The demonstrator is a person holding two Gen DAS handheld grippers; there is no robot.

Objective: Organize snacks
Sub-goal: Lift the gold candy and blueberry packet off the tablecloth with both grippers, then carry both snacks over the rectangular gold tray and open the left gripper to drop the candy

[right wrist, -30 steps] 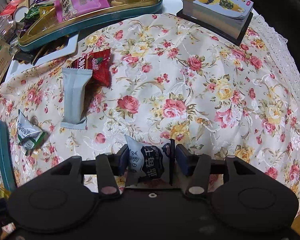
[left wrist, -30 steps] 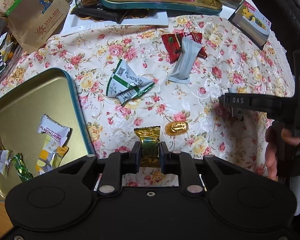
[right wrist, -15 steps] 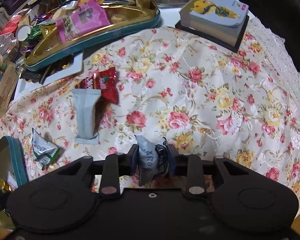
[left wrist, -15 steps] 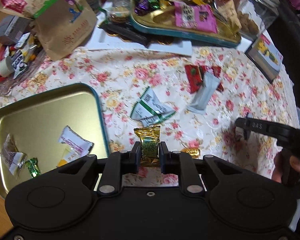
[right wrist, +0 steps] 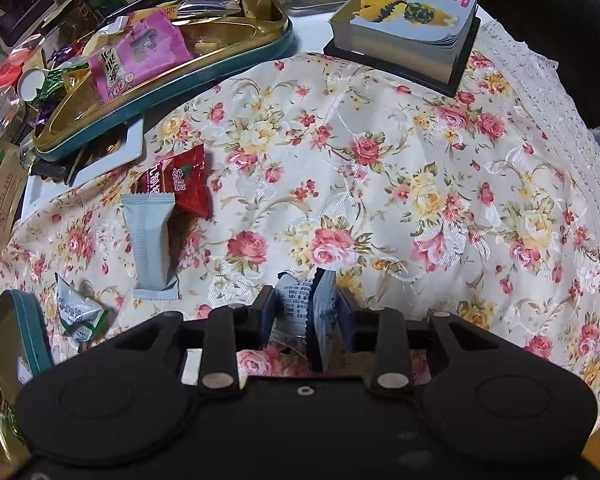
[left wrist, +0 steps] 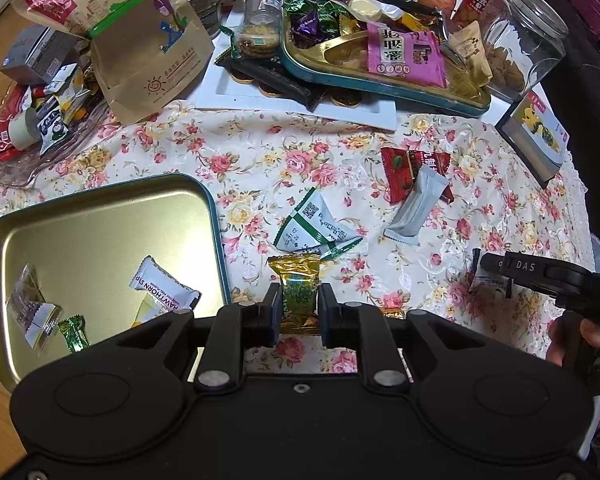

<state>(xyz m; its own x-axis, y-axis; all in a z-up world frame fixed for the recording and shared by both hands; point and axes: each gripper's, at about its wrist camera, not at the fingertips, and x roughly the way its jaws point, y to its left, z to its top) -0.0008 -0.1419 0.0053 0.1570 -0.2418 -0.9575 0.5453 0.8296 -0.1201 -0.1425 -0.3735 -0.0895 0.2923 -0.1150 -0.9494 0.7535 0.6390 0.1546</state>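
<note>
Left wrist: left gripper [left wrist: 299, 309] pinching a gold-green candy [left wrist: 299, 289] btwn both pads, held above the floral cloth [left wrist: 260, 160]. Gold tin tray [left wrist: 100, 216] at 9 o'clock from the jaws, a few wrapped sweets already in it incl. a white hawthorn pack [left wrist: 166, 287]. Just past the candy at 12, green/white pouch [left wrist: 316, 229]; at 1 o'clock grey bar wrapper [left wrist: 417, 207] overlapping a red packet [left wrist: 400, 168]. Right gripper [left wrist: 496, 272] visible at 3 o'clock, low over the cloth. Far at 12: 2nd teal tray [left wrist: 420, 94] heaped w/ snacks, glass jar [left wrist: 528, 40] at 1-2.

Right wrist: right gripper [right wrist: 306, 312] clamped on a blue/white snack pack [right wrist: 312, 304], folded btwn the pads. Tin edge [right wrist: 32, 320] at 9 o'clock, book [right wrist: 404, 28] far at 1.

Step, my read: both hands loaded, transport phase. Next = swing left hand toward 9 over the tin, drop the candy, then bring the right one across; 3 loose packs on the cloth left to go
</note>
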